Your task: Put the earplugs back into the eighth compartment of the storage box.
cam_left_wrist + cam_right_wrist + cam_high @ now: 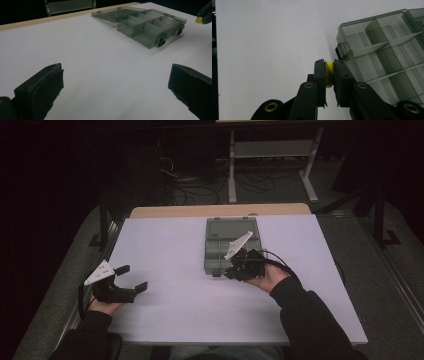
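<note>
Room is dim, floor and background almost black; the white table (165, 270) is the one bright surface, lit softly from above with faint shadows. High view is grainy with a bluish cast. Gripper views are soft, near jaws dark and slightly blurred, no hard glare.

A white bench (170, 295) was seen, with a metal rack (272, 150) and tangled cables (192, 187) on the floor beyond.
</note>
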{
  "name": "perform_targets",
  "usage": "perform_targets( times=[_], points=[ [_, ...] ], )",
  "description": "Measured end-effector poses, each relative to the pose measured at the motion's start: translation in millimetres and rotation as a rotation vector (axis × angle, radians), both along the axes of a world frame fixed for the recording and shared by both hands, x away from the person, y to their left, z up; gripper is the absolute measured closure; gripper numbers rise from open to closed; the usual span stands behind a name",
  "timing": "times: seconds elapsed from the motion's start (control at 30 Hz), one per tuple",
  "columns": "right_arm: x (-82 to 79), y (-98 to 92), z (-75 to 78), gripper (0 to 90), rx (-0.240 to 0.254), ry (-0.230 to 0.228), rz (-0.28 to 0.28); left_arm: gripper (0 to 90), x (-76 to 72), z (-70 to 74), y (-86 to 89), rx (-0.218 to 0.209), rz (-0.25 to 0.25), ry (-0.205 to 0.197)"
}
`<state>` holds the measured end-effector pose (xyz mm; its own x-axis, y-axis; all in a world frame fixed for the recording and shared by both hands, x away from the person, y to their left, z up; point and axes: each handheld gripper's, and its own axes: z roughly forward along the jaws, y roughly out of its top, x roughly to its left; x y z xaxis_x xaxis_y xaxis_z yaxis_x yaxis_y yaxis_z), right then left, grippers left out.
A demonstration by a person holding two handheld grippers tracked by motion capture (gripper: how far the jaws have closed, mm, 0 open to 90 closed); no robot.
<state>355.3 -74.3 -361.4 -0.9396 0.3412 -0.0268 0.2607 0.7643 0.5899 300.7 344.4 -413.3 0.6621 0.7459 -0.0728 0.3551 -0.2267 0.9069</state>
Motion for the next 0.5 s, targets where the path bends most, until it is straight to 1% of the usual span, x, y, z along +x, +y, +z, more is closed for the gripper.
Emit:
perform_targets(
  times=[0.07,0.33,0.5],
  points=[
    [3.1,-5.5,1.6,79.4,0.003,-0.001,-0.019,0.0,0.0,0.0,-0.1,0.0,-0.001,0.0],
    [8.8,-17.5,5.4,79.4,0.013,-0.005,-0.056,0.0,0.0,-0.1,-0.2,0.0,-0.001,0.001],
    [14.2,-28.2,7.3,79.4,0.033,-0.004,-0.087,0.0,0.0,-0.1,-0.1,-0.001,0.0,0.001]
  ],
)
